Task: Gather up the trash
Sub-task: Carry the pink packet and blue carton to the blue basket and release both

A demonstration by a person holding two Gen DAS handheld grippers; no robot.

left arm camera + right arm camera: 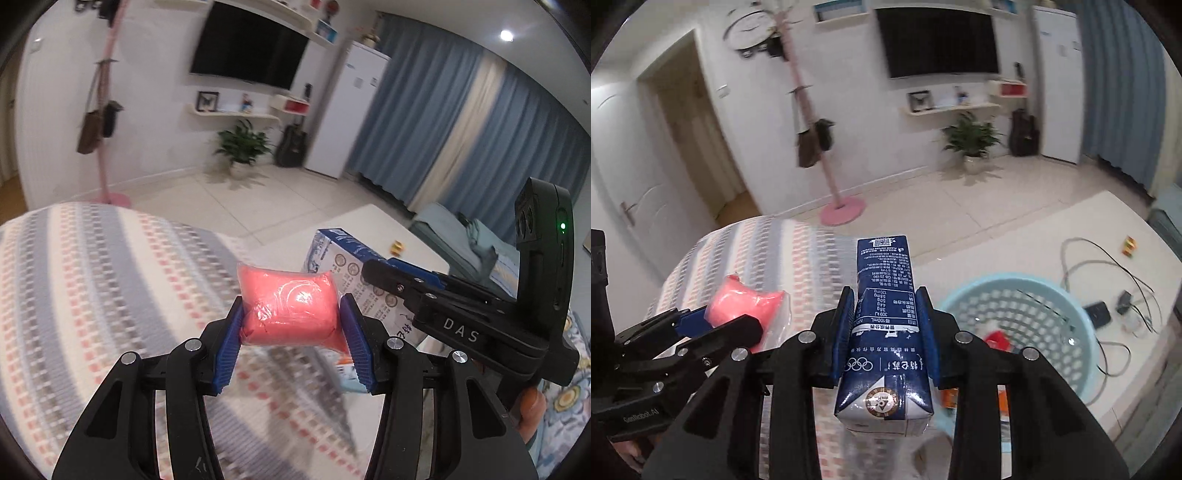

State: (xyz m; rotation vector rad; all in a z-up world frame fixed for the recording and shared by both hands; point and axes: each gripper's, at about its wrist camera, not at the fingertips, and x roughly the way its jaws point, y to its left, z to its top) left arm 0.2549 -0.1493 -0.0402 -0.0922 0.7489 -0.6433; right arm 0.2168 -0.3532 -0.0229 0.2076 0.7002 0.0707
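Stuff inside the blue basket (1067,310) is partly hidden behind the right gripper (886,325). The striped bedcover (110,277) looks blurry. Milk carton (343,266) is half hidden in left view.

A home living room (wall television (940,40), potted plant (971,140), curtains (436,110)).
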